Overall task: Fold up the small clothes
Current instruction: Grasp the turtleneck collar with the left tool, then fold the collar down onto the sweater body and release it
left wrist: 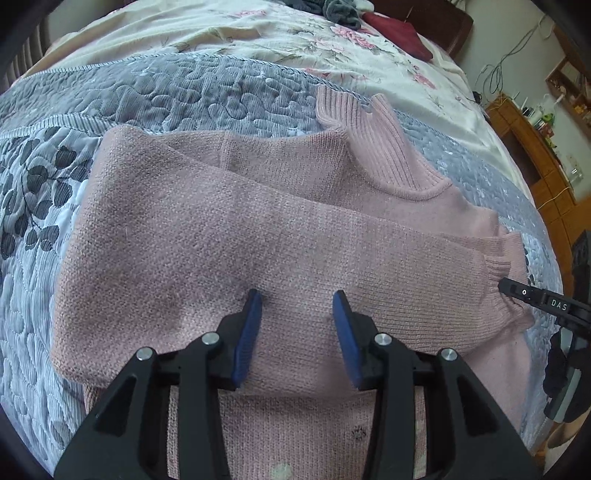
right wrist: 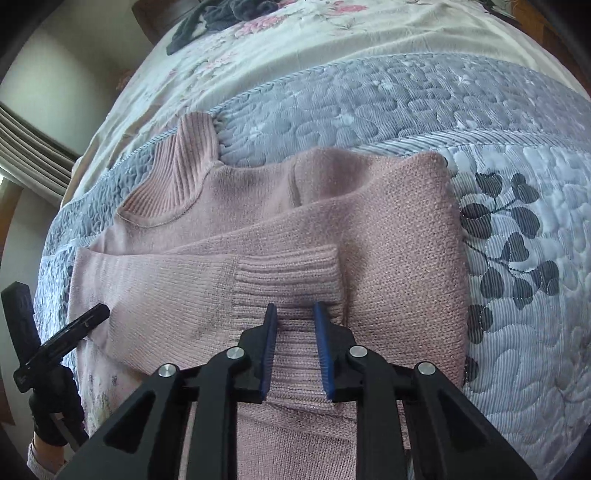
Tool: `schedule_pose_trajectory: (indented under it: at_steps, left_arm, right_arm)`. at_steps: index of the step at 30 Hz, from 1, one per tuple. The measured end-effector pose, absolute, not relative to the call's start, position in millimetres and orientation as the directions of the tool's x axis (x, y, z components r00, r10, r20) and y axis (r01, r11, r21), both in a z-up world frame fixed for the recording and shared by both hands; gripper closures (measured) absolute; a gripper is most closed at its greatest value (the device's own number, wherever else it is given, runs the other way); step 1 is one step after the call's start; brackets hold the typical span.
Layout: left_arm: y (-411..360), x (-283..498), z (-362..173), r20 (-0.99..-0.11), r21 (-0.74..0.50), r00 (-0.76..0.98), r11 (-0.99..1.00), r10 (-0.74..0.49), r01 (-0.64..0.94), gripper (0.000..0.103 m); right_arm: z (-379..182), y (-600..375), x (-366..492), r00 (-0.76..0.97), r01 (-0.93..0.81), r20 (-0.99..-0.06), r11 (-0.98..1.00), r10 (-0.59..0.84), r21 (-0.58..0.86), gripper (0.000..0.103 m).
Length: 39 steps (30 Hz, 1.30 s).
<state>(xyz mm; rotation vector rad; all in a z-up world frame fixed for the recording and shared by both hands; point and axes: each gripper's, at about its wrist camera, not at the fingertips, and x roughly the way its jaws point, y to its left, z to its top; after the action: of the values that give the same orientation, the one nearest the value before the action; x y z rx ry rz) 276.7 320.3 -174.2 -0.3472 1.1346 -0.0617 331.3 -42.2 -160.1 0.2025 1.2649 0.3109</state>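
A pink knit sweater [left wrist: 229,229] lies flat on a blue-grey quilt [left wrist: 155,92], its ribbed collar [left wrist: 373,140] toward the far side. Both sleeves are folded across the body. My left gripper [left wrist: 297,299] hovers open over the sweater's middle, nothing between its blue pads. In the right wrist view, the same sweater [right wrist: 399,236] fills the centre, with one sleeve's ribbed cuff [right wrist: 288,273] lying across it. My right gripper [right wrist: 295,308] is open, its tips straddling that cuff's lower edge. A finger [left wrist: 517,288] of the right gripper shows beside the other cuff [left wrist: 495,280].
A floral cream sheet [left wrist: 258,33] covers the bed beyond the quilt, with a heap of dark clothes [left wrist: 340,13] and a dark red cushion [left wrist: 402,33] at the far end. Wooden furniture [left wrist: 535,155] and cables stand past the bed's right edge. A gloved hand [right wrist: 55,410] holds the left gripper.
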Motion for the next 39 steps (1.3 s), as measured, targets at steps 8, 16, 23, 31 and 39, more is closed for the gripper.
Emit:
schedule_pose_trajectory:
  at_steps: [8, 16, 23, 31, 39]
  left_arm:
    - [324.4, 308.8, -140.8, -0.873, -0.272, 0.445, 0.957, -0.199, -0.105, 0.056]
    - [324.7, 406.7, -139.4, -0.888, -0.26, 0.415, 0.96, -0.197, -0.1, 0.049]
    - [320.3, 455.5, -180.9, -0.899, -0.331, 0.351, 0.932, -0.263, -0.148, 0.049]
    - [307.9, 474.7, -193.4, -0.878, -0.377, 0.364, 0.918, -0.311, -0.126, 0.089]
    - [314.6, 446.9, -162.5, -0.782, -0.497, 0.469, 0.865, -0.411, -0.071, 0.095]
  right_arm:
    - [-119.7, -21.5, 358.1, 0.303, -0.222, -0.865, 0.912, 0.4, 0.344, 0.066]
    - [-126.3, 33.7, 449.2, 0.251, -0.259, -0.839, 0.868, 0.483, 0.423, 0.054]
    - [-173.6, 67.6, 501.6, 0.172, -0.232, -0.874, 0.88, 0.456, 0.414, 0.054]
    - [-189.1, 68.8, 516.2, 0.154, -0.196, -0.84, 0.849, 0.521, 0.49, 0.095]
    - [-141.0, 48.8, 485.0, 0.237, -0.288, -0.726, 0.761, 0.645, 0.581, 0.095]
